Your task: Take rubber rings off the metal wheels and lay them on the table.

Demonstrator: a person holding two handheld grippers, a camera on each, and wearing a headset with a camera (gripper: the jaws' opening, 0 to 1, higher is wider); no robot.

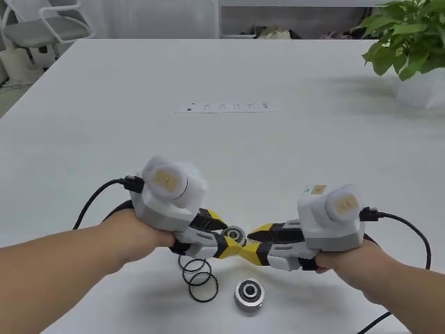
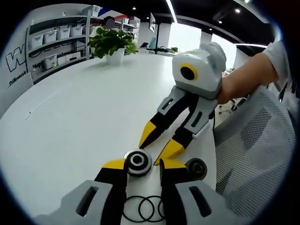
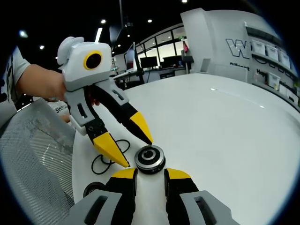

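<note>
A metal wheel with a dark rubber rim lies flat on the white table, between the tips of both grippers. My left gripper comes in from the left with its jaws apart, and the wheel sits at its tips. From the right, my right gripper also stands open, the wheel just ahead of its tips. A second wheel lies nearer the front edge. Loose black rubber rings lie on the table beside it.
A potted plant stands at the far right corner. A strip of labels lies mid-table. An office chair stands beyond the far left edge. Cables trail from both grippers.
</note>
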